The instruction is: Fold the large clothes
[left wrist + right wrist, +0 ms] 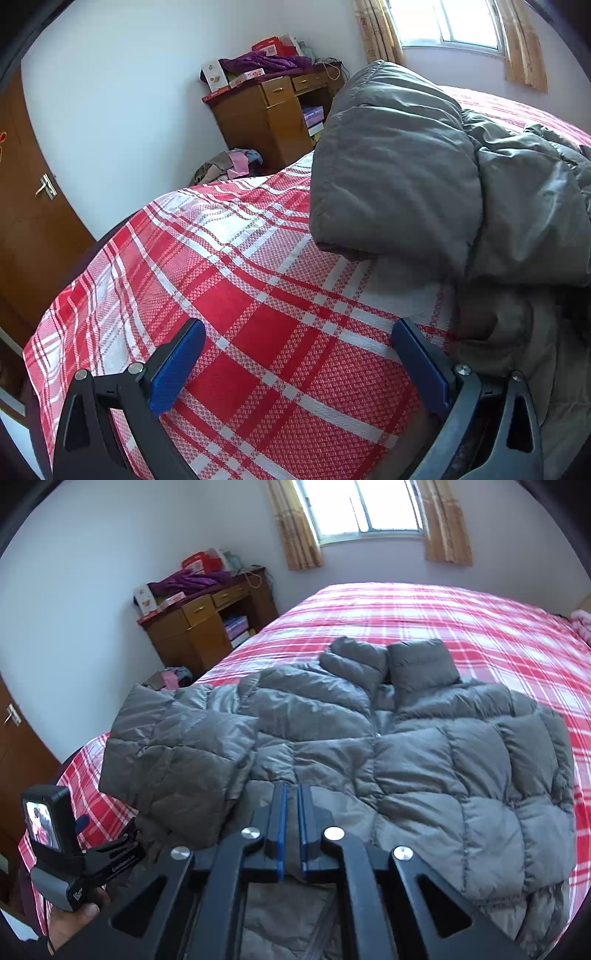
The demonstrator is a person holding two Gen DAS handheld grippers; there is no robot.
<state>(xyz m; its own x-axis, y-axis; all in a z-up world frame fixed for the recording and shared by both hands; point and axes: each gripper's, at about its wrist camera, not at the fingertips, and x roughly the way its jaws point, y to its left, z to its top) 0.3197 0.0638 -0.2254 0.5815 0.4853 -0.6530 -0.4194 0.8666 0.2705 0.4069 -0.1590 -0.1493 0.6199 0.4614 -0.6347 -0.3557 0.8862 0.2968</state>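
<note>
A grey quilted down jacket [369, 746] is spread front-up on a bed covered by a red and white plaid bedspread [461, 620]. In the right wrist view the right gripper [291, 794] is seen with its blue-lined jaws drawn almost together, only a narrow slit being left between them; whether any fabric is pinched in that slit cannot be told. Directly ahead of these jaws the jacket's body is laid out, with the zip line running away from them toward the collar [388, 664] at the far end. To the left of the jaws a sleeve [177, 749] is folded in over the jacket's front.

In the left wrist view the left gripper [299, 354] is held with its jaws spread wide, and nothing is held between them. Beneath and between the jaws only the plaid bedspread [258, 314] is seen. Ahead and to the right of the jaws the jacket [406, 184] is piled up, and its lower fabric lies just beside the right-hand jaw.

Beyond the bed, a wooden desk [199, 627] heaped with purple cloth and boxes is seen against the wall, and a curtained window [365, 506] is seen further off.
</note>
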